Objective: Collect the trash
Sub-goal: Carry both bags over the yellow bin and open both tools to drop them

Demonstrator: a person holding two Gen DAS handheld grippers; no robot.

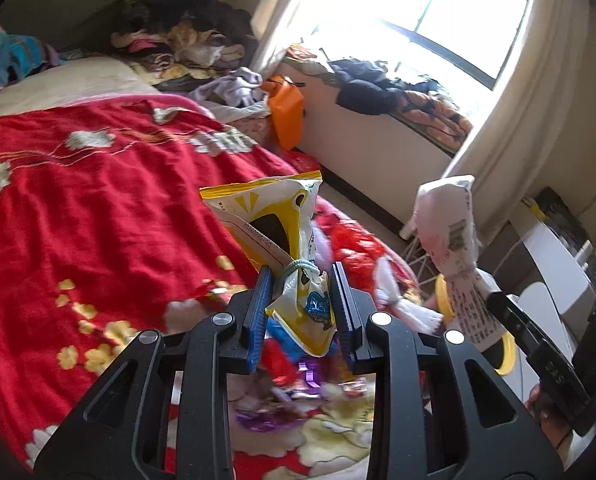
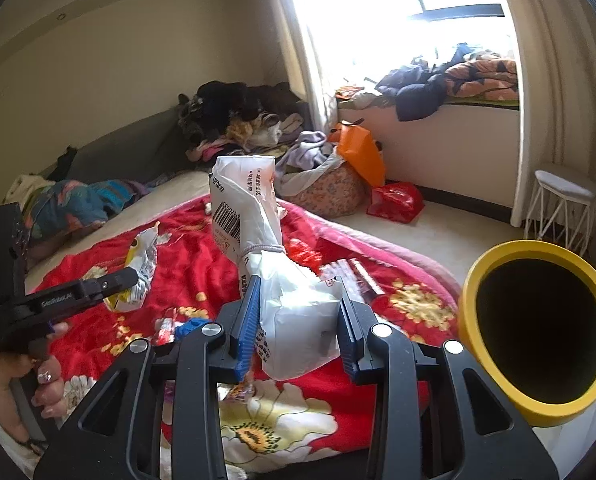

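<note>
Yellow-and-white snack bag [image 1: 294, 248], white barcoded bag [image 2: 274, 280], red floral blanket [image 1: 98, 216], yellow bin [image 2: 538, 336]

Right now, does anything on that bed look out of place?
Yes. Small shiny sweet wrappers lie scattered across the red flowered blanket. A yellow-and-white snack bag and a white printed packet, each tied shut with a band, are each pinched in a hand-held gripper.

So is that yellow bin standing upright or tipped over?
Cannot tell for sure. The yellow bin shows its dark mouth toward the right wrist camera, which points downward, and its base is out of view.
</note>
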